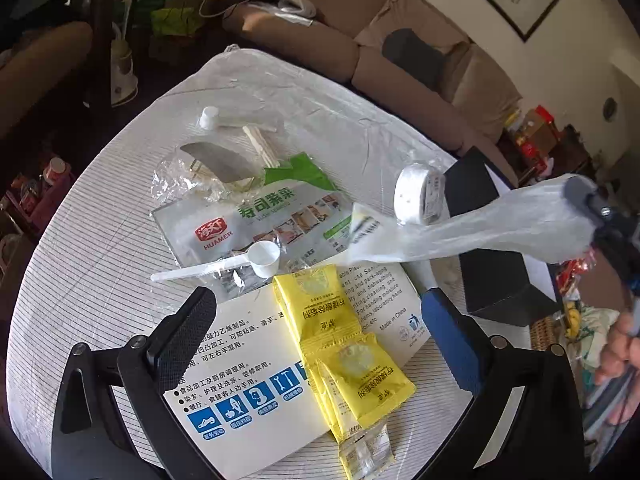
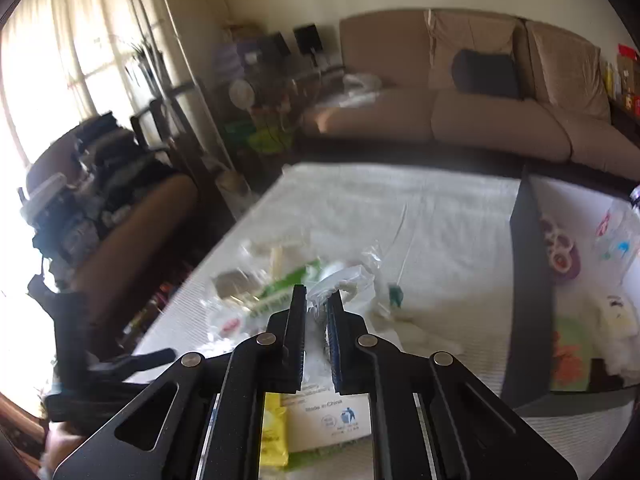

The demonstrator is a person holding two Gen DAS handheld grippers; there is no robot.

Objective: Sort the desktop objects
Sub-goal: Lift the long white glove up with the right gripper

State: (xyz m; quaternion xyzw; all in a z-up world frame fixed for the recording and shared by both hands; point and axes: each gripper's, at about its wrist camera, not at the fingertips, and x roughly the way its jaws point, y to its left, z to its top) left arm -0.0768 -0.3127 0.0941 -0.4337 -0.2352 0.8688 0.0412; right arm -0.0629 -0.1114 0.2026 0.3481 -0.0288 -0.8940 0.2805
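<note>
1. Left wrist view: right gripper (image 1: 580, 196) clamps a clear plastic bag (image 1: 480, 228) lifted off the table (image 1: 80, 240); bag's long axis runs right-to-left, a white roll (image 1: 418, 200) w/ it.
2. Black box (image 1: 492, 264) sits right, just below the bag; right gripper nearer to it. Judged: drop there next.
3. Right wrist view: jaws nearly together, bag (image 2: 340, 284) pinched betw. them.
4. Left gripper (image 1: 320, 300): jaws wide apart, holds nothing, hovers over yellow sachets (image 1: 340, 340) on near side.

There are two yellow sachets (image 1: 316, 304), one white scoop (image 1: 240, 262), one tape roll (image 1: 418, 194) and one seaweed packet (image 1: 256, 216).
</note>
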